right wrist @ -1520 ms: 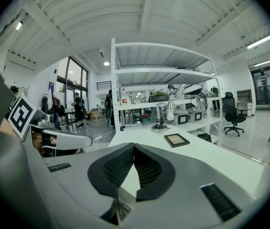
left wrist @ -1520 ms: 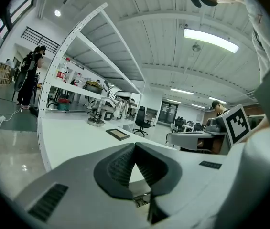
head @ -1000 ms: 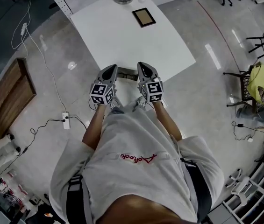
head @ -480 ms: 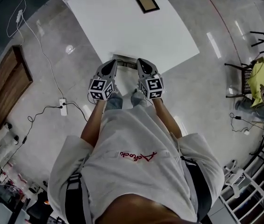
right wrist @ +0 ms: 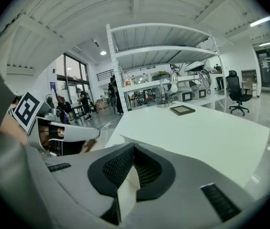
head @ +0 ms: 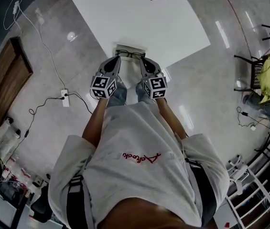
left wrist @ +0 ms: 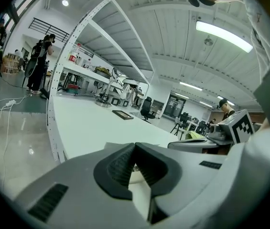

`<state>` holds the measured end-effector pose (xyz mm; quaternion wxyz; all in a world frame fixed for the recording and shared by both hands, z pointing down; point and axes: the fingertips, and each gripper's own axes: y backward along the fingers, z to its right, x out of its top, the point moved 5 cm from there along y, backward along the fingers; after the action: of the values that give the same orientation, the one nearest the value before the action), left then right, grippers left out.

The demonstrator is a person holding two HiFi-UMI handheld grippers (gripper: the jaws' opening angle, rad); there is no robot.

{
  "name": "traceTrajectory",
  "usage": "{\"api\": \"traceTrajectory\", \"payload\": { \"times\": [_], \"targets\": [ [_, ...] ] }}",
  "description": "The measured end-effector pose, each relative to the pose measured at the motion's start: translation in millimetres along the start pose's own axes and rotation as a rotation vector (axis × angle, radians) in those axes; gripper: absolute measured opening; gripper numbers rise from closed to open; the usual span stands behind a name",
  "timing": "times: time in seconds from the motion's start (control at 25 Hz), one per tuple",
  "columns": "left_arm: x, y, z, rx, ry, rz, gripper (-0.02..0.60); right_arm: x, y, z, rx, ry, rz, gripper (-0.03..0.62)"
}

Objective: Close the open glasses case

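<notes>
Left claw (head: 115, 61) and right claw (head: 142, 61) sit side by side in the head view, both pointing at the near edge of the white worktop (head: 173, 23). The glasses case (head: 130, 51) lies right at that edge, just beyond the two tips and between them; it is small here, and I cannot tell which way its lid hangs. In the left gripper view the left claw (left wrist: 135, 148) has its ribbed pads pressed together with nothing gripped. Bare worktop (left wrist: 91, 123) stretches ahead, and the case is hidden behind the claw's own body. In the right gripper view the right claw (right wrist: 134, 149) is likewise closed up and empty, with a small picture frame (right wrist: 182, 109) far back on the worktop (right wrist: 211, 132) and no clear sight of the case either. I judge the case to be a light, stiff hinged shell that will skate on this smooth top if shoved sideways. So I would steady its base with one claw and press the closed tip of the other on the lid's free edge, away from the hinge, gently until it shuts.
</notes>
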<state>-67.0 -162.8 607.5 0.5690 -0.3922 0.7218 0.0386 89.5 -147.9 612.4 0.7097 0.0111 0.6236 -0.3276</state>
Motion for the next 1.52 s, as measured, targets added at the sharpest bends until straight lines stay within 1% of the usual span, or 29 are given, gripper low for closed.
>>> {"api": "traceTrajectory", "payload": {
  "times": [0.32, 1.0, 1.16, 1.24, 1.28, 1.4, 1.52],
  "targets": [
    [-11.3, 4.7, -0.9, 0.005, 0.016, -0.022, 0.021, -10.8, -5.1, -2.1, 0.006, -0.006, -0.024, 0.018],
    [-15.2, 7.1, 0.9, 0.017, 0.032, -0.022, 0.021, 6.5, -43.1, 16.7, 0.02, 0.032, -0.031, 0.018],
    [-17.7, 6.6, 0.1, 0.016, 0.036, -0.021, 0.021, 8.6, -47.7, 19.5, 0.027, 0.069, -0.039, 0.018],
    [-19.0, 6.6, 0.2, 0.016, 0.038, -0.023, 0.021, 11.3, -48.4, 14.5, 0.045, 0.158, -0.06, 0.018],
    [-19.4, 6.9, 0.7, 0.015, 0.039, -0.024, 0.021, 11.4, -48.2, 10.8, 0.056, 0.234, -0.079, 0.018],
    [-20.9, 7.5, 1.8, 0.012, 0.041, -0.027, 0.021, 7.1, -47.3, -1.1, 0.08, 0.532, -0.142, 0.02],
    [-22.7, 6.6, 2.0, 0.012, 0.043, -0.03, 0.021, 0.4, -47.7, -7.9, 0.08, 0.824, -0.187, 0.02]
  ]
}}
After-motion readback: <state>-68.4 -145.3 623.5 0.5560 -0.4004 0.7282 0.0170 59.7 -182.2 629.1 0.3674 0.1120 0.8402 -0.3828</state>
